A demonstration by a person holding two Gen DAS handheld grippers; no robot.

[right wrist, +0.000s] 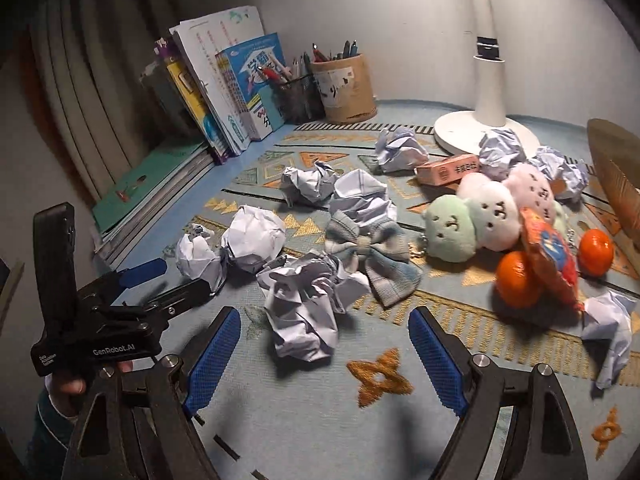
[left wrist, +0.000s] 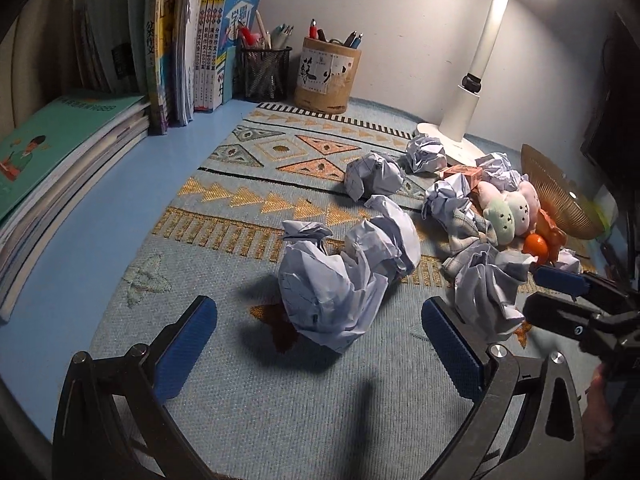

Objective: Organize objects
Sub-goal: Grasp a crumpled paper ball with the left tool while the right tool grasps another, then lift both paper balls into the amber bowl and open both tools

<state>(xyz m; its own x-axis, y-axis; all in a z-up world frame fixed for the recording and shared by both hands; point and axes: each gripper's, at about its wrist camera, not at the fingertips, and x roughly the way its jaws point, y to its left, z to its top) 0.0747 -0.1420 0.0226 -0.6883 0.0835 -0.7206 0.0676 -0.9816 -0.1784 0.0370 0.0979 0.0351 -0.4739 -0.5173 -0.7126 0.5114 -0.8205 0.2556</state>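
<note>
Paper ball (left wrist: 332, 296) lies apparently just ahead of left gripper's (left wrist: 320, 344) spread fingers (left wrist: 188, 344).

The mat (right wrist: 400, 432) is bare near the cameras, but paper balls (right wrist: 304, 312) crowd the middle, toys (right wrist: 480, 216) and oranges (right wrist: 518, 280) block the right, and books (left wrist: 120, 52) wall the left.

I see crumpled white paper balls (right wrist: 301, 312) strewn mid-worktop; pastel plush toys (right wrist: 486, 218) and two orange tangerines (right wrist: 516, 280) crowd its right edge.
</note>
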